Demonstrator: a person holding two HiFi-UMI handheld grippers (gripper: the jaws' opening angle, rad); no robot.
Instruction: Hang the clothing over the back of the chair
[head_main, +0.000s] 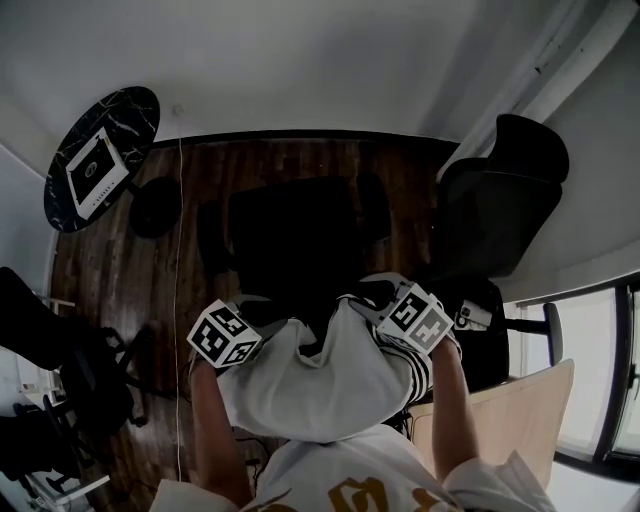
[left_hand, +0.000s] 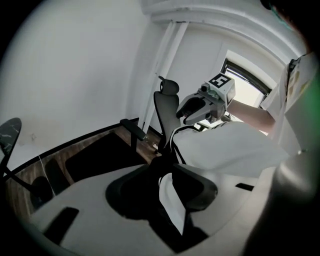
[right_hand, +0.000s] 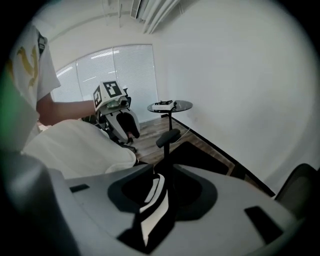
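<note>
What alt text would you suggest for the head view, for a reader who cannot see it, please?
From above, a person's left gripper and right gripper sit open-jawed at the top of a white, black-striped garment draped over the back of a black chair. A round marbled table and a second black chair stand on the dark wood floor.

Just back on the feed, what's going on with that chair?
A person holds a gripper in each hand. The white striped garment lies draped over the back of the black chair. The left gripper and right gripper are both open, each with cloth between its jaws but unpinched.
</note>
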